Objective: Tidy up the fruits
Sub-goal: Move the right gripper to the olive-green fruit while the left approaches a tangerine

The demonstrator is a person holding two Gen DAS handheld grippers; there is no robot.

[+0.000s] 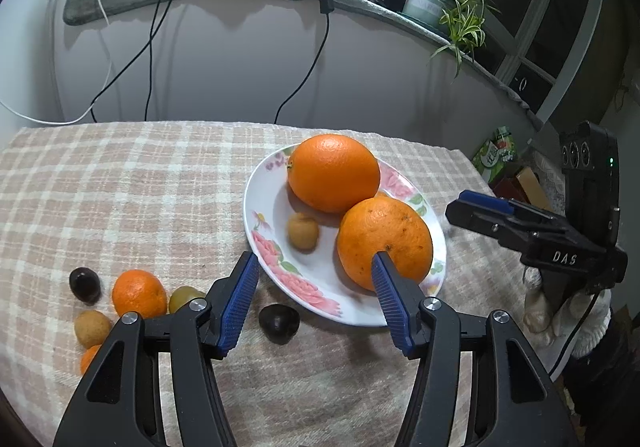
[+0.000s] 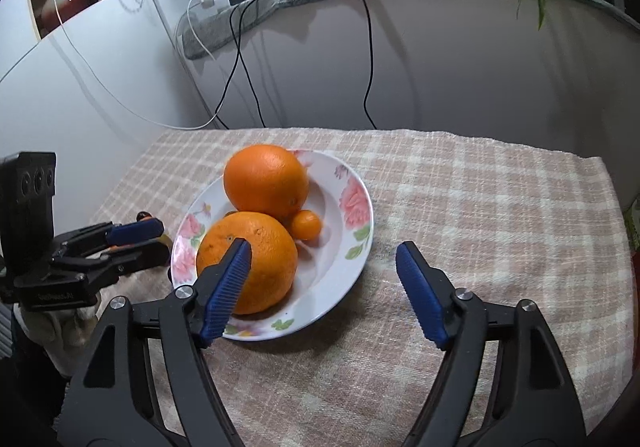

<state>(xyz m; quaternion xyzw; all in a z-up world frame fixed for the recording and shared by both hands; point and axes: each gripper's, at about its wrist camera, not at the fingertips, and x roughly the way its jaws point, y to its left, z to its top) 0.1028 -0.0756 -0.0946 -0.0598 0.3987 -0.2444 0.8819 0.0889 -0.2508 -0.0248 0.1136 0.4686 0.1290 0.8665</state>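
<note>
Checked tablecloth bare right of plate — both grippers gape, holding nothing.

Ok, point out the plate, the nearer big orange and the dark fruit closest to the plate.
plate (image 1: 262, 203), left wrist view, bare white rim
nearer orange (image 1: 390, 231), left wrist view, upper skin
dark fruit (image 1: 279, 322), left wrist view, its middle
</note>
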